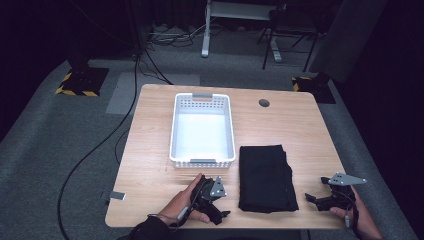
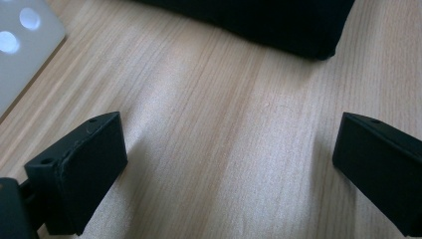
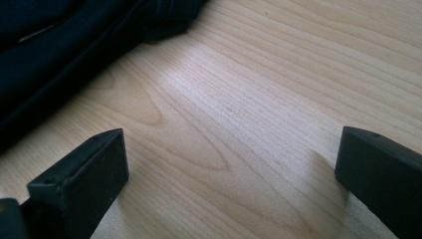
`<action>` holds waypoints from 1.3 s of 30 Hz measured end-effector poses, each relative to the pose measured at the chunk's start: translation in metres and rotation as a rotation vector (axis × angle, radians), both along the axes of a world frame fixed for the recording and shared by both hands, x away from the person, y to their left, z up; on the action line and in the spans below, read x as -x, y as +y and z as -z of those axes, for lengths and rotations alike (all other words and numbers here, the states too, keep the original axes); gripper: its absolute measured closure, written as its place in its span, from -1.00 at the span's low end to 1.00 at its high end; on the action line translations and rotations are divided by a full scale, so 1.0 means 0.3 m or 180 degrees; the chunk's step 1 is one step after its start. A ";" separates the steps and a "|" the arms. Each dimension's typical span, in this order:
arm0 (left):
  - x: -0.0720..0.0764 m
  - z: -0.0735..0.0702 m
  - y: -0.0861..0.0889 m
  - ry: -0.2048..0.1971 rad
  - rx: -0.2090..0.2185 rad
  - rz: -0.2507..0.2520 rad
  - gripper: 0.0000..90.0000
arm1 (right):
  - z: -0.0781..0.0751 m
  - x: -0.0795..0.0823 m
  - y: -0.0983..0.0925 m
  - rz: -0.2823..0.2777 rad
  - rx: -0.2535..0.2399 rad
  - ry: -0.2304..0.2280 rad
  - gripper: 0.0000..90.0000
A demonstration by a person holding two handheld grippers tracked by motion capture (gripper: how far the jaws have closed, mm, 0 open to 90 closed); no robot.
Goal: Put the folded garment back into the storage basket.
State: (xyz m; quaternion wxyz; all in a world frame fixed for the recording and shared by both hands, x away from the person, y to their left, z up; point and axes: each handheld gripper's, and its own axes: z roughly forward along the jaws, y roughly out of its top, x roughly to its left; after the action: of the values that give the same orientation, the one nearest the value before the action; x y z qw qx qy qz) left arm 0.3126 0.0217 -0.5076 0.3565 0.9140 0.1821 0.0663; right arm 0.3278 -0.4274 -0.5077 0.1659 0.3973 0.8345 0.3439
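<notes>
A folded black cloth lies flat on the table between the two grippers, with the white basket just beyond the left gripper. Both the left one and the right gripper rest near the cloth with jaws spread wide, holding nothing. The cloth looks soft, light and floppy; I'd pinch it at the near corners, through all layers, or the fold will likely slump open.

Left gripper and right gripper held low in the hands, jaws spread wide, nothing between fingertips.
</notes>
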 end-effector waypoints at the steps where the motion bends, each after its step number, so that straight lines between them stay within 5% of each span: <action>1: 0.000 -0.001 -0.001 0.0004 -0.0011 -0.0003 -0.99 | 0.000 0.000 0.000 0.0004 0.0000 -0.0001 -0.99; 17: 0.015 -0.035 -0.051 0.0042 -0.0181 -0.0134 -0.91 | 0.000 0.000 0.002 0.0027 -0.0001 -0.0003 -0.99; 23: 0.017 -0.041 -0.078 -0.0056 -0.0304 -0.0101 -0.91 | 0.000 0.000 0.002 0.0032 -0.0002 -0.0003 -0.99; 39: 0.002 -0.050 -0.143 0.0063 -0.0237 -0.0011 -0.90 | 0.000 0.000 0.002 0.0037 -0.0001 -0.0004 -0.99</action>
State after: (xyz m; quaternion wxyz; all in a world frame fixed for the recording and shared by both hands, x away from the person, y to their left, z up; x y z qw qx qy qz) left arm 0.3121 -0.0213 -0.4925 0.3203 0.9269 0.1846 0.0645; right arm 0.3277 -0.4267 -0.5077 0.1684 0.4021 0.8320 0.3433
